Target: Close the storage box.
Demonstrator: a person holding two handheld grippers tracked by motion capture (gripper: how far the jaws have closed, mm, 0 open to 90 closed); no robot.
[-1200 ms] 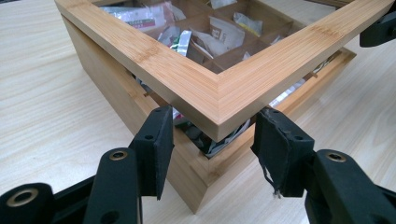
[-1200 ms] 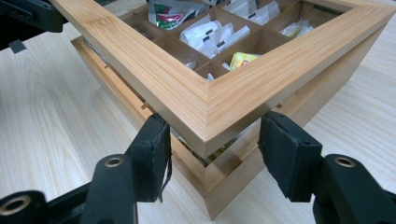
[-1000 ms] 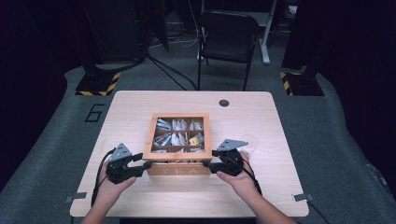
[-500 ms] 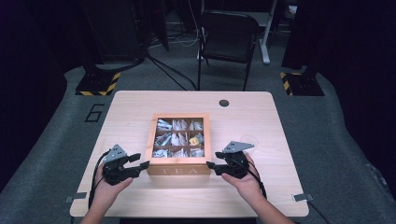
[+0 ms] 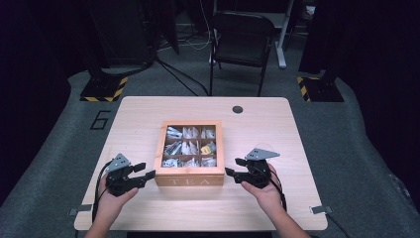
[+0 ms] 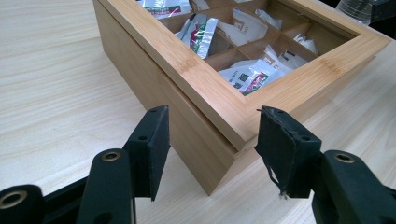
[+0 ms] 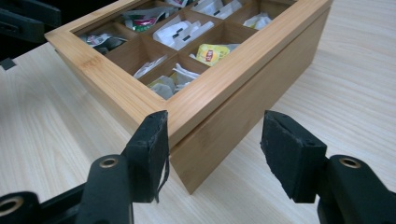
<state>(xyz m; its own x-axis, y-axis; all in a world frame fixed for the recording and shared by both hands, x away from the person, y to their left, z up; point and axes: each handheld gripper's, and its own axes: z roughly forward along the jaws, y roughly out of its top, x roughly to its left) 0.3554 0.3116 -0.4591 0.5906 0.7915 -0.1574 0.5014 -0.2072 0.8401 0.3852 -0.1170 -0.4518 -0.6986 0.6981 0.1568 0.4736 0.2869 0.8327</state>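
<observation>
Both grippers, left (image 5: 143, 174) and right (image 5: 233, 170), have drawn back from the tea box (image 5: 189, 176), fingers wide.

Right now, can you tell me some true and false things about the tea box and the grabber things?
1. The wooden tea box sits on the table between both hand-held grippers. True.
2. The left hand-held gripper is clamped on a tea bag. False: its jaws are open, empty, beside the box's corner.
3. The right hand-held gripper is open. True.
4. The box's compartments are empty. False: they hold tea bags.
5. A chair stands beyond the table. True.
</observation>
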